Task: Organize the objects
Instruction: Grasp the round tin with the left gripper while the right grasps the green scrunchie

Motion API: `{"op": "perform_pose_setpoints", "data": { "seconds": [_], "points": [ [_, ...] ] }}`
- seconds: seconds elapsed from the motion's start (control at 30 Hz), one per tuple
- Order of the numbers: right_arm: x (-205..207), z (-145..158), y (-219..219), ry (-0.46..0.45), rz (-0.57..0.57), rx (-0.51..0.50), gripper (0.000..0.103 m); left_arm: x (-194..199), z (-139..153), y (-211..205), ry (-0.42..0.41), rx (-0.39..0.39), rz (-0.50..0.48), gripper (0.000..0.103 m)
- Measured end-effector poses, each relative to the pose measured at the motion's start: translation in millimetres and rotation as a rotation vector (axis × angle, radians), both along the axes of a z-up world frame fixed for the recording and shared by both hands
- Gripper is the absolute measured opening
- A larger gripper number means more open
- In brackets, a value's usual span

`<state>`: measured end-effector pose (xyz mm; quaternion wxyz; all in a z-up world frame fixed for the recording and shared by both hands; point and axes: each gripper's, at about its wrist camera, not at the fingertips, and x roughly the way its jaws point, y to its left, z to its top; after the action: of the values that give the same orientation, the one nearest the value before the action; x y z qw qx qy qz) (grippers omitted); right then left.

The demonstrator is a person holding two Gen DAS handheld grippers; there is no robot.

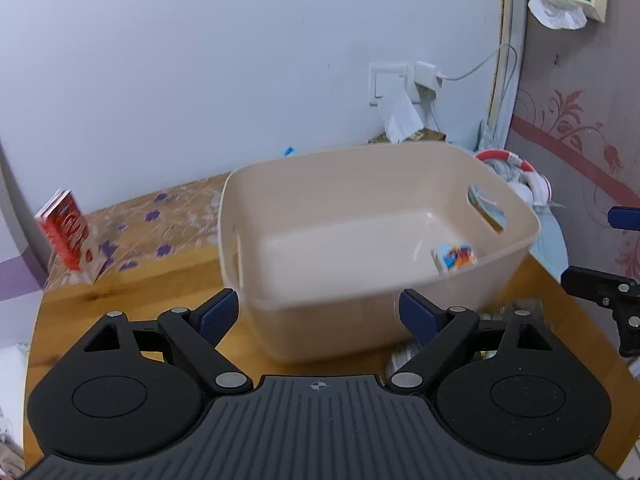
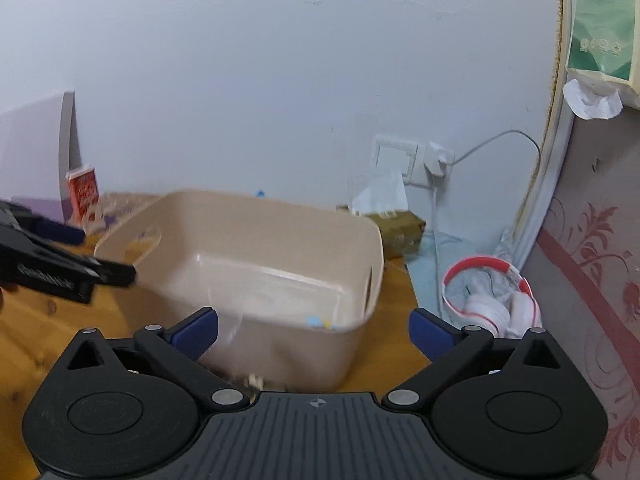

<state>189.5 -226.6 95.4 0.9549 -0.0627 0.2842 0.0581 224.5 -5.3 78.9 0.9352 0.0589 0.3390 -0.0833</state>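
Beige bin (image 1: 360, 200) upright, long axis toward wall, small carton (image 1: 455, 258) inside

left claw (image 1: 319, 312): spread wide, empty | right claw (image 2: 314, 330): spread wide, empty

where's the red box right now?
Left wrist view: the red box stands at the table's far-left corner by the wall, left of the beige bin; right wrist view shows it beyond the bin's left end.
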Motion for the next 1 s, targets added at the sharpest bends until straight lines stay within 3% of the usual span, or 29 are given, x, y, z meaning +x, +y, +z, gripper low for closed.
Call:
{"op": "perform_pose_setpoints", "data": {
  "seconds": [0.43,0.7,1.0],
  "points": [
    [-39,-62,-2,0.131,0.021,-0.099,0.103,-61,-60,18,0.116,0.026,0.032,0.089],
    [-35,-100,10,0.197,0.035,-0.111,0.103,-67,-97,20,0.215,0.005,-0.001,0.089],
    [-18,-121,18,0.232,0.035,-0.06,0.103,-56,-117,19,0.236,0.005,-0.002,0.089]
  ]
}}
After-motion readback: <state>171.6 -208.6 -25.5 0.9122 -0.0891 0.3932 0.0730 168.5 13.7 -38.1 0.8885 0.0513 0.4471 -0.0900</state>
